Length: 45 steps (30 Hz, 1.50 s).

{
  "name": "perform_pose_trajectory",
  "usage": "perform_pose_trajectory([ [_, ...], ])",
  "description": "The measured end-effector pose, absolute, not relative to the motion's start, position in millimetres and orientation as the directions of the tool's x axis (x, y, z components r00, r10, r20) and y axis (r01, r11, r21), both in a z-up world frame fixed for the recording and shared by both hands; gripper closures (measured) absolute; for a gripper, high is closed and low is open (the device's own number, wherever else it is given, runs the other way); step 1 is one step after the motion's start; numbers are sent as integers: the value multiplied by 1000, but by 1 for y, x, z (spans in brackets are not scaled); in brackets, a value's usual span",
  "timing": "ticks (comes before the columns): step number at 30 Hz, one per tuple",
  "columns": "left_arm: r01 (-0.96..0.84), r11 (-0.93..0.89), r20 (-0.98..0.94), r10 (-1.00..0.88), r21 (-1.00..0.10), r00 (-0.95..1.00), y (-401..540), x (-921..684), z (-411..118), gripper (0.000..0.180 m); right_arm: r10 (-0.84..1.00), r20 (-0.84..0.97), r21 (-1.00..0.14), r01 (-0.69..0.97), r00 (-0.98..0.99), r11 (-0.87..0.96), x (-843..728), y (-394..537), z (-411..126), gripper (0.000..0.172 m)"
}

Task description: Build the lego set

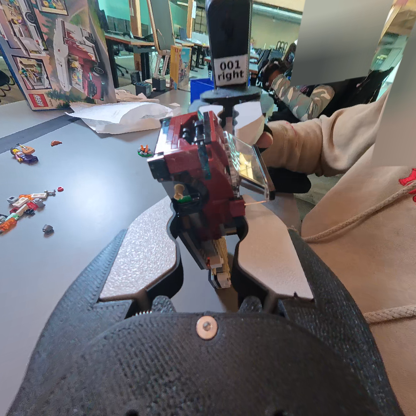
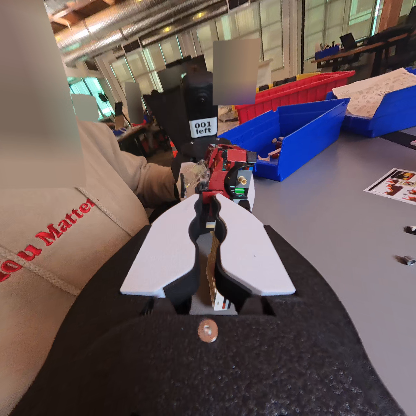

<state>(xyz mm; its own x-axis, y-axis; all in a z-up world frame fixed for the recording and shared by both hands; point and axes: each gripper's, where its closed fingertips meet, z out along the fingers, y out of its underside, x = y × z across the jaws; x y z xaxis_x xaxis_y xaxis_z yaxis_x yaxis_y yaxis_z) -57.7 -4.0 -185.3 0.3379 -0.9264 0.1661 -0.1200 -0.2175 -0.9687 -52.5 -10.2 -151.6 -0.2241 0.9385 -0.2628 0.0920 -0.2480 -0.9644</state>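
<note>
The left wrist view looks forward along its own grey-padded black left gripper [image 1: 208, 225], low over the grey table [image 1: 94, 202] and very close to a dark red toy-brick vehicle model [image 1: 198, 171]. It faces the black right gripper [image 1: 228, 108] and a standing printed cardboard box [image 1: 56, 54]. The right wrist view looks from the opposite side along its white-padded black right gripper [image 2: 208, 200], equally near, toward blue plastic bins [image 2: 299, 132]. Both views share the model, the table and a beige hooded sweatshirt [image 2: 56, 236].
</note>
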Motion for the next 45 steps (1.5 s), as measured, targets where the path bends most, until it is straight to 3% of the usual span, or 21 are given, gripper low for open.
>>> perform_pose_trajectory([
  [11, -386, -180, 49, -945, -905, 324, -10, -55, -190, 131, 968, -128, -953, 297, -216, -60, -45, -19, -157, 164],
  [20, -472, -174, 29, -954, -864, 298, -12, -50, -191, 131, 964, -15, -885, 452, -265, 110, -39, -21, -158, 164],
  [33, -509, -188, 23, -950, -840, 312, -12, -47, -191, 131, 943, -1, -726, 649, -332, 228, -34, -21, -160, 164],
  [39, -462, -175, 22, -948, -870, 319, -11, -49, -190, 131, 951, -14, -775, 604, -308, 184, -36, -20, -159, 164],
  [45, -324, -224, 92, -922, -919, 377, -3, -56, -190, 131, 977, -91, -906, 422, -193, -1, -31, -10, -171, 147],
])
